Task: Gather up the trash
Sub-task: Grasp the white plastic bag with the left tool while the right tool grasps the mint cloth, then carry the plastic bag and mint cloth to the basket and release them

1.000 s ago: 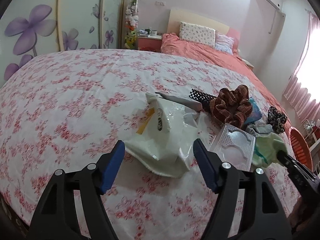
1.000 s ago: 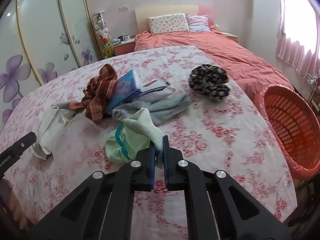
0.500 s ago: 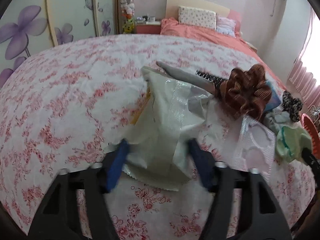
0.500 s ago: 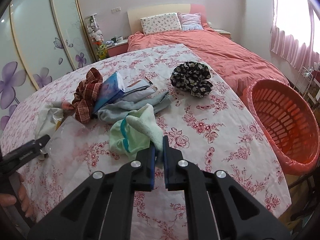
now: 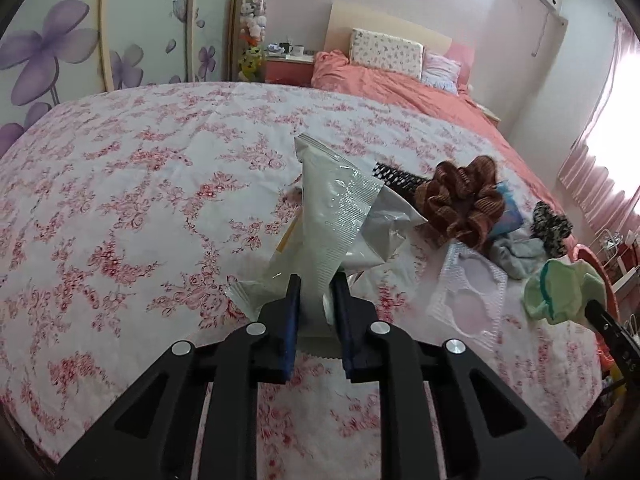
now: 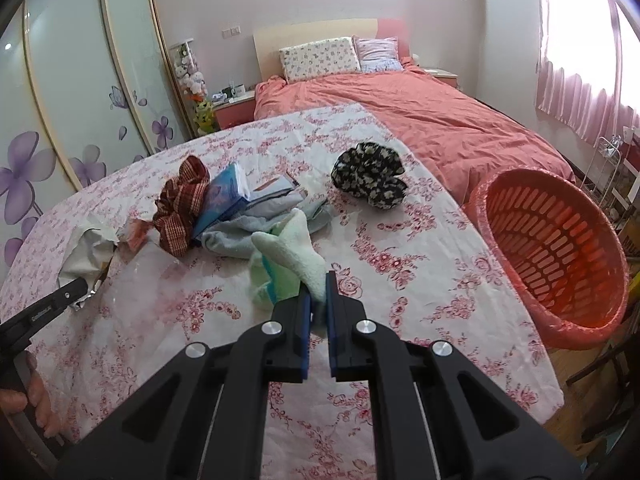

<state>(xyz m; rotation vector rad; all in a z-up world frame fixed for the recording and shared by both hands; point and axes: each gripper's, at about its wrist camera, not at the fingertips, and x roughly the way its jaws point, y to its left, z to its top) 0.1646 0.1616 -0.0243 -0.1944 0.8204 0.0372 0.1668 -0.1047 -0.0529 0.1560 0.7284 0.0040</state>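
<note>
The left tongs (image 5: 316, 292) have just been closing and now pinch the near edge of a crumpled white plastic wrapper (image 5: 336, 216), which stands up between the blue pads; the right tongs (image 6: 318, 300) are pressed together on a pale green cloth (image 6: 294, 258), lifted just clear of the bench (image 6: 420, 280). To carry the step through well, the wrapper wants a firm bite on its doubled edge and a straight lift, so the loose clear sheet at 3 o'clock of it does not drag; this is a judgement from how it lies. Beyond the left tongs, at 1 o'clock, a brown checked scrunchie (image 5: 464, 200) lies against a blue packet (image 5: 508, 212), and a clear plastic tray (image 5: 472, 296) sits at 3 o'clock, just beside the wrapper. From the right wrist, a grey-blue cloth (image 6: 236, 236) lies at 11 o'clock, a black flowered scrunchie (image 6: 370, 180) at 12 o'clock, well apart from the pile. The orange basket (image 6: 556, 248), presumably where the trash goes, stands off the bench edge at 2 o'clock, apparently empty. A person's hand (image 6: 36, 400) shows at the lower left on the other tool's grip. Both pieces remain over the flowered bench, not yet at the basket.
</note>
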